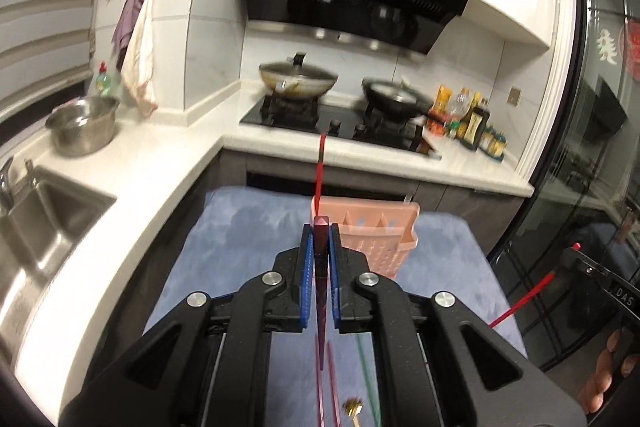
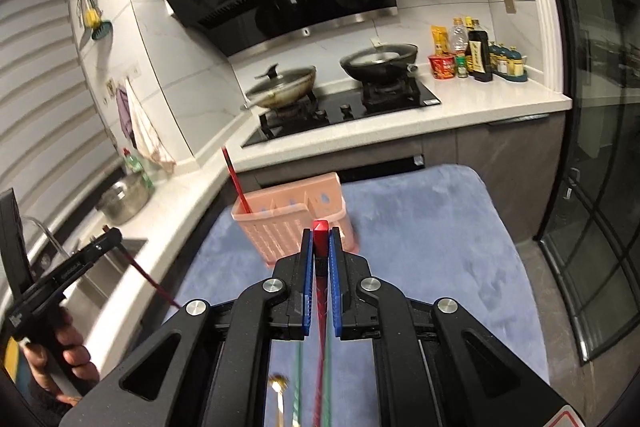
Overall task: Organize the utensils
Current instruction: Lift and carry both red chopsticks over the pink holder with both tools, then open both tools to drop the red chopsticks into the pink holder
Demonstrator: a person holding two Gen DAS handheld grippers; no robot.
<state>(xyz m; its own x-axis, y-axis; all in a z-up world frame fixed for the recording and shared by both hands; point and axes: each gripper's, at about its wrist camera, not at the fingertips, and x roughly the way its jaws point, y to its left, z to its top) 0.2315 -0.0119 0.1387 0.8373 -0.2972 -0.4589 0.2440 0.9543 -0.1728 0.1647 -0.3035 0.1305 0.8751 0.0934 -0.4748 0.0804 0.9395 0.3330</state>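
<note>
My left gripper (image 1: 320, 233) is shut on a dark red chopstick (image 1: 321, 267) and hangs above the blue mat (image 1: 240, 247). Just beyond it is the pink slotted utensil basket (image 1: 376, 239). A red chopstick (image 1: 320, 167) stands upright in the basket's left compartment. In the right wrist view my right gripper (image 2: 321, 235) is shut on a bright red chopstick (image 2: 321, 291), with the basket (image 2: 280, 227) ahead and slightly left. Each gripper also shows at the edge of the other view: the right gripper (image 1: 576, 259) and the left gripper (image 2: 108, 243).
Green chopsticks (image 2: 298, 383), pink chopsticks (image 1: 332, 387) and a gold utensil (image 1: 353, 409) lie on the mat below the grippers. Behind are a white counter (image 1: 168, 155), a sink (image 1: 44, 227), a steel pot (image 1: 82, 127), a hob with two pans (image 1: 298, 79) and bottles (image 2: 478, 55). A glass door (image 2: 600, 187) stands at the right.
</note>
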